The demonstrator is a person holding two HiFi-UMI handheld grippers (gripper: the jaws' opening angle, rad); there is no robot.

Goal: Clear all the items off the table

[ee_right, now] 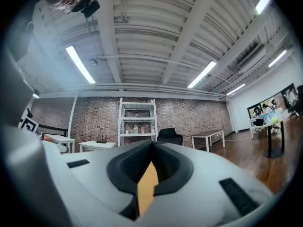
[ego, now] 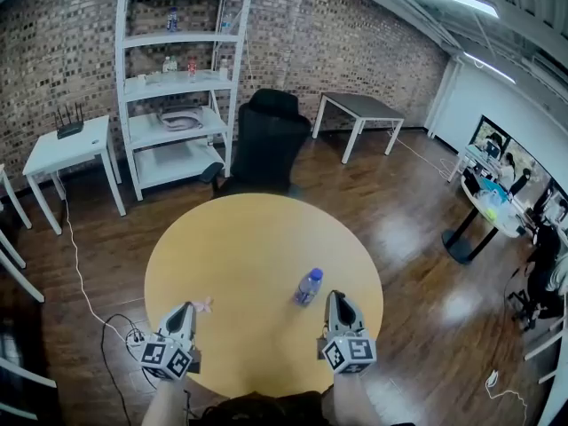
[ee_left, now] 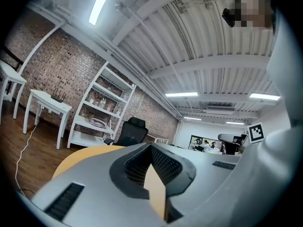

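Observation:
A round yellow table [ego: 248, 256] carries a clear plastic bottle [ego: 308, 286] with a blue cap, lying on its side right of centre. A small pink item [ego: 205, 305] lies near the front left. My left gripper [ego: 185, 308] rests at the table's front edge, just left of the pink item, jaws together and empty. My right gripper [ego: 335, 296] sits just right of the bottle, apart from it, jaws also together with nothing between them. In the left gripper view, the left gripper [ee_left: 151, 148] shows closed tips; in the right gripper view, the right gripper [ee_right: 152, 145] does too.
A black office chair [ego: 266, 145] stands at the table's far side. Behind it are a white shelf unit [ego: 177, 87], a white side table [ego: 71, 145] and a grey table [ego: 359, 109]. A cable [ego: 84, 282] and a power strip [ego: 133, 334] lie on the floor at left.

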